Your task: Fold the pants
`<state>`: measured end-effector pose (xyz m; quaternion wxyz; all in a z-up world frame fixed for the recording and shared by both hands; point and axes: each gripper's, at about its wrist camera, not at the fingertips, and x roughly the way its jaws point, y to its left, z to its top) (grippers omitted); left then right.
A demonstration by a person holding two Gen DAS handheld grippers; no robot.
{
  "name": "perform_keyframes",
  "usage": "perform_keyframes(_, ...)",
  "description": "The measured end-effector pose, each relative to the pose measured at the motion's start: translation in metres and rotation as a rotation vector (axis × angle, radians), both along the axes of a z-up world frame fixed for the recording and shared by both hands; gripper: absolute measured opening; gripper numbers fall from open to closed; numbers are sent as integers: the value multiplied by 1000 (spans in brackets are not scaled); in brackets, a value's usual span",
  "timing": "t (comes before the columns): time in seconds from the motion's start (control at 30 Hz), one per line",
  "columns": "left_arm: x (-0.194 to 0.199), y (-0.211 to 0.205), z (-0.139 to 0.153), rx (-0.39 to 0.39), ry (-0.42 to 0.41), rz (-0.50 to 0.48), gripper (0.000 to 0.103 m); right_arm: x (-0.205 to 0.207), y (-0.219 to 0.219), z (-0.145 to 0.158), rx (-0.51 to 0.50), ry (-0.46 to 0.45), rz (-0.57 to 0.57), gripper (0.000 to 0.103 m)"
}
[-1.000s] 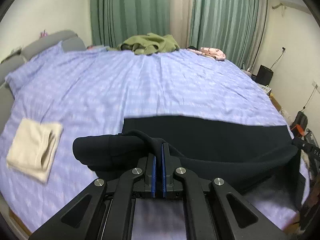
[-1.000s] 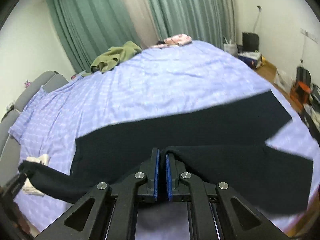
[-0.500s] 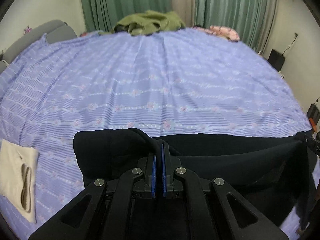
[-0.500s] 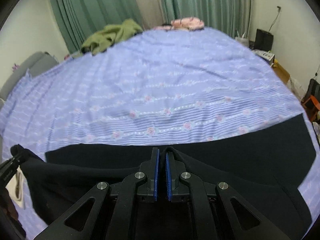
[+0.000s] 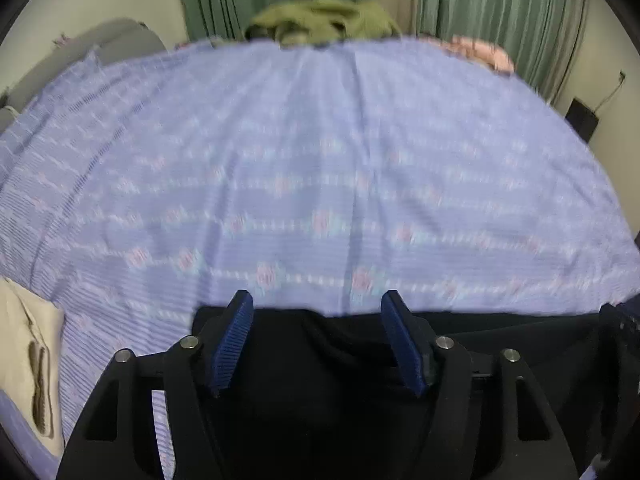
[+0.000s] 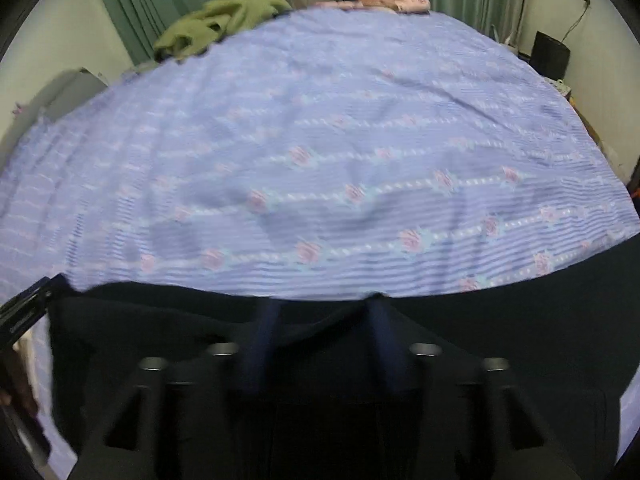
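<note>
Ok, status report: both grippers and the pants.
Left gripper open. Right gripper open, view blurred. Black pants on the bedsheet under both. Nothing in the way.

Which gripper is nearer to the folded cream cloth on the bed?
Left. The left gripper is open over the black pants, with the cream cloth lying close on its left. The right gripper is farther along the pants; there the cloth only peeks in at the far left edge.
</note>
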<state>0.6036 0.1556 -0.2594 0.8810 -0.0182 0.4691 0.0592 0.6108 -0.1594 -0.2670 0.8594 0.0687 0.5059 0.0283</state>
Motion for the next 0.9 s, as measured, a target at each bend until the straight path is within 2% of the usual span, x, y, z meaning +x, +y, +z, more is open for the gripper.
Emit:
perform_keyframes(0.03,-3,-3,8,4,-9,-16,65,-4,2,8,-8,-26,-2,70)
perform_keyframes(0.2,-37,-24,46,34,-50,-125,65,-39,13,61,3,-123,48,70)
perform_keyframes(0.33,-81,-39,81,-28,-39,-232,66,-85,13,99,-7,-172,75,70)
perform_keyframes(0.47,-131,-62,117,-60,-62,-326,74,-154,5,136,-42,-214,82,70)
perform_keyframes(0.7,-232,-108,170,-67,-109,-486,87,-267,-22,185,-115,-222,58,70)
perform_keyframes(0.8,-267,-133,180,-71,-115,-522,87,-302,-40,194,-127,-203,32,70)
perform_keyframes(0.9,-297,-162,186,-108,-106,-544,87,-337,-65,199,-124,-192,5,70)
